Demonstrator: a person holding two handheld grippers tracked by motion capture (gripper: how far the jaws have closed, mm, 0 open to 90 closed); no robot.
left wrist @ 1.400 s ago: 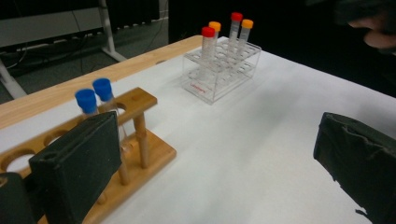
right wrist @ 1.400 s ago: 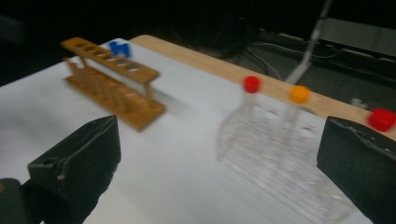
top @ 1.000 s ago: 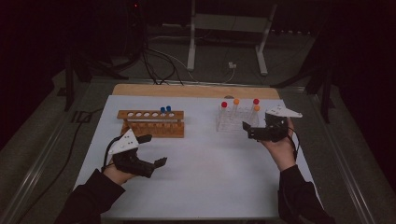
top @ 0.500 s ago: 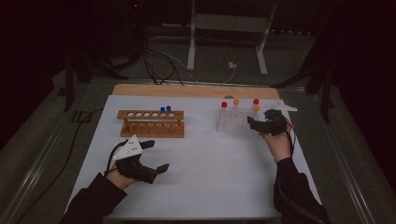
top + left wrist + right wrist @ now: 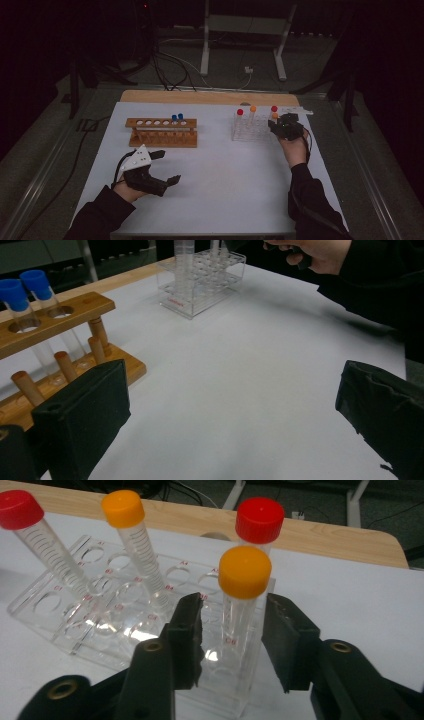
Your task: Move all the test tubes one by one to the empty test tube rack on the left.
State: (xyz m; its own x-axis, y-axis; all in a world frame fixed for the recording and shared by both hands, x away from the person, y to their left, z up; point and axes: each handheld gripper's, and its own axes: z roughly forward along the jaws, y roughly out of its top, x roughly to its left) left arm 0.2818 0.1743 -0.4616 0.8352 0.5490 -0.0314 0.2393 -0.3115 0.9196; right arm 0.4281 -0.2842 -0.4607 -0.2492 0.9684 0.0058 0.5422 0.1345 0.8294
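- Standing in the near right corner of the clear rack (image 5: 60,615), the orange-capped tube (image 5: 243,587) sits at centre frame in the right gripper view, upright, with your right gripper (image 5: 232,630) set around its clear body below the cap
- Your jaws there have just been closing and the tube is between them; a gap shows on both sides of the tube, so the pads are not pressing on it
- A red-capped tube (image 5: 260,521) stands right behind it; a second orange-capped tube (image 5: 131,535) and a second red-capped tube (image 5: 35,532) lean in the rack toward the upper left of that frame
- In the high view the clear rack (image 5: 247,131) is right of centre on the white table (image 5: 225,190), with your right gripper (image 5: 280,127) at its right end
- The wooden rack (image 5: 162,132) is left of centre in the high view and holds two blue-capped tubes (image 5: 177,118) near its right end
- Your left gripper (image 5: 165,167) hovers in the lower left of the high view, in front of the wooden rack, jaws spread wide with nothing between them
- In the left gripper view the wooden rack (image 5: 55,315) is at the left edge and bare table lies between the pads
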